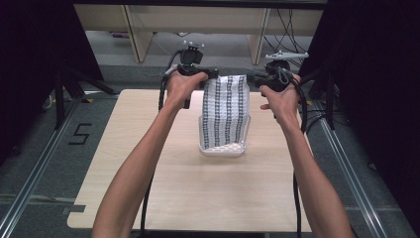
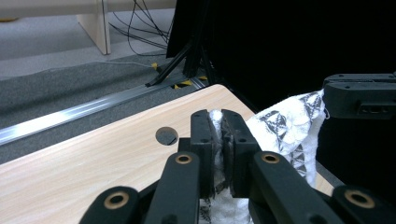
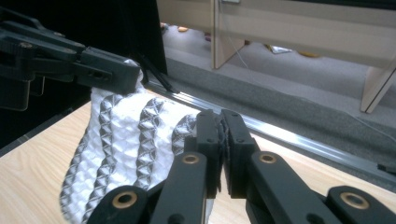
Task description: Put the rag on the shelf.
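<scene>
A white cloth with dark patterned stripes hangs stretched between my two grippers over the far half of the table. Its lower end rests in a shallow white tray. My left gripper is shut on the cloth's top left corner, and in the left gripper view white fabric is pinched between the jaws of that gripper. My right gripper is shut on the top right corner. The right gripper view has its jaws closed on the cloth's edge, with the left gripper beyond.
The pale wooden table has a round hole near its far edge. Metal rails run along the floor on both sides. Black stand legs and wooden furniture legs stand beyond the table.
</scene>
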`<state>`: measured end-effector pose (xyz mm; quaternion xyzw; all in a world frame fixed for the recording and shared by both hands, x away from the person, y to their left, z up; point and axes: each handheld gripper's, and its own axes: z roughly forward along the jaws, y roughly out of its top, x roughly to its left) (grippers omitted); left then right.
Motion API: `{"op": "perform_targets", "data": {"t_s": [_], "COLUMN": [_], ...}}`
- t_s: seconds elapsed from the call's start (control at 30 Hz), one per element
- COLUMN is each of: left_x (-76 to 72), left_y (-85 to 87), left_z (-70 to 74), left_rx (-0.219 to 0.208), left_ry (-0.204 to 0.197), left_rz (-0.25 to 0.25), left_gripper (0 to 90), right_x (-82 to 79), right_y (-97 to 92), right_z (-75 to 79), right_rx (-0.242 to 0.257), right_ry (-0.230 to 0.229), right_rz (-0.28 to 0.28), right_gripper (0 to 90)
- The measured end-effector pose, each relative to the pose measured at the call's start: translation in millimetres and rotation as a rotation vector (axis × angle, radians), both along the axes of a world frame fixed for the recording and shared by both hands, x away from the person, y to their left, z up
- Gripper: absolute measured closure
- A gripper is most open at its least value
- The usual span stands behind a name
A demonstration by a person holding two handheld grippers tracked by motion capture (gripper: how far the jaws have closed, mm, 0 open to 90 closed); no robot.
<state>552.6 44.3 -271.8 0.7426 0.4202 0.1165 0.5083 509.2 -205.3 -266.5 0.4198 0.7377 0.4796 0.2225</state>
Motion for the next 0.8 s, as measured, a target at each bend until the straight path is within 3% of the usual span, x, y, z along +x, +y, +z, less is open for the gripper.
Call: {"op": "perform_targets", "data": {"t_s": [0.23,0.37,0.47,0.8], "left_x": [6.3,10.6,14.3,22.3], "left_y": [0.1,1.3,3.1,2.0], "left_z": [-6.2,-11.2,-17.0,-36.5], "left_rx": [0.024,0.010,0.023,0.034], "left_ry": [0.011,0.024,0.038,0.067], "left_rz": [0.014,0.031,0.028,0.035], "left_gripper": [83.6,83.2,83.2,82.5], "right_x": [14.3,22.7,26.6,37.6], "right_y": [1.5,3.2,5.9,12.2], "right_z": [-9.7,-16.0,-19.9,-36.9], "right_rx": [0.009,0.005,0.018,-0.015], "right_ry": [0.025,0.035,0.064,0.106], "right_rz": [-0.009,-0.016,-0.026,-0.057], "right_gripper": [87.5,87.5,87.4,87.2]}}
